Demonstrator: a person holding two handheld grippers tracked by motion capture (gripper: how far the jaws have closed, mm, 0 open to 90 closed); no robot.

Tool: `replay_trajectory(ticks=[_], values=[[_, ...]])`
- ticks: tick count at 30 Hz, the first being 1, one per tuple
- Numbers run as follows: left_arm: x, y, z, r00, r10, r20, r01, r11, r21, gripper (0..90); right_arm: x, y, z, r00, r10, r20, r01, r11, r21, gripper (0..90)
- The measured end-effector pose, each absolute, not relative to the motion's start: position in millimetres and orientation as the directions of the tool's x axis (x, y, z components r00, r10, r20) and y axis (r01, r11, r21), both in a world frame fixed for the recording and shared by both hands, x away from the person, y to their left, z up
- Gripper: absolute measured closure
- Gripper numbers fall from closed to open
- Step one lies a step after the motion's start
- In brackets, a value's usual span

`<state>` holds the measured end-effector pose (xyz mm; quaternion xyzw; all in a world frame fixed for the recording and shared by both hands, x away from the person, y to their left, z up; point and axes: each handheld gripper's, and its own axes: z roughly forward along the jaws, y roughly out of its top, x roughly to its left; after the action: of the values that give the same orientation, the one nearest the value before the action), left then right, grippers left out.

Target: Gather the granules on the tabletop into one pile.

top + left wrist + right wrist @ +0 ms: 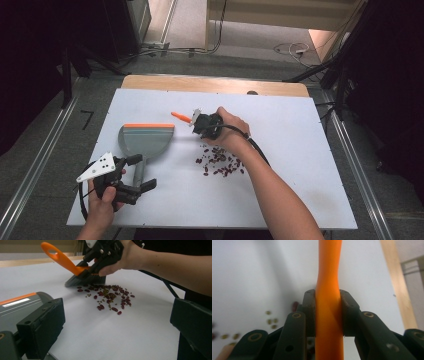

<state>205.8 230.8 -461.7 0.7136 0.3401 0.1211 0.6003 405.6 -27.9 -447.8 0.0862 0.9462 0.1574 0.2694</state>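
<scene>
The beans (220,162) lie scattered in a loose patch near the middle of the white tabletop (300,150), dark red ones mixed with a few small greenish ones. Just past them, on the far side of the patch, the grey bristles of my brush (82,280) rest on the tabletop, touching the far edge of the scatter. Its orange handle (329,315) runs straight up between the jaws of my right hand-held gripper (200,122), which is pinching that handle firmly, pads pressed against both sides.

Towards the left edge of the tabletop sits the grey dustpan (145,140) with its orange lip turned to the far edge, well apart from the beans. My left hand-held gripper (137,172) waits at the near-left corner with its jaws spread either side of the dustpan's handle, not pressing on it as far as I can see.

I judge that I am at the sweeping step, gathering the beans into a tighter heap. The next move seems to call for pulling the bristles through the patch in short strokes, then closing my left jaws on the dustpan handle and turning its mouth towards the heap, since the lip faces away now.
</scene>
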Motion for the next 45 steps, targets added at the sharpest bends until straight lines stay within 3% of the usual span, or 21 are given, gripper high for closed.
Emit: replay_trajectory(ticks=[17, 31, 33, 39, 45], values=[[207.0, 226.8, -463.5, 0.743, 0.629, -0.229, 0.342, -0.063, 0.938, 0.9, 360.8, -46.6, -452.2, -0.887, 0.060, -0.458, -0.090, 0.950, 0.299, 68.5], [208.0, 223.8, -465.3, 0.747, 0.626, -0.226, 0.347, -0.076, 0.935, 0.9, 340.3, -59.0, -452.3, -0.889, -0.024, -0.458, -0.168, 0.946, 0.277, 68.2], [208.1, 223.2, -465.3, 0.747, 0.625, -0.226, 0.347, -0.076, 0.935, 0.9, 340.0, -59.2, -451.4, -0.881, -0.019, -0.473, -0.171, 0.944, 0.280, 68.4], [208.7, 226.1, -465.3, 0.741, 0.631, -0.228, 0.347, -0.070, 0.935, 0.9, 349.6, -71.2, -427.7, -0.846, 0.122, -0.519, -0.102, 0.918, 0.382, 69.1], [209.9, 229.8, -465.1, 0.733, 0.639, -0.234, 0.350, -0.059, 0.935, 0.9, 345.8, -72.9, -392.0, -0.888, 0.223, -0.403, 0.026, 0.898, 0.440, 69.1]])
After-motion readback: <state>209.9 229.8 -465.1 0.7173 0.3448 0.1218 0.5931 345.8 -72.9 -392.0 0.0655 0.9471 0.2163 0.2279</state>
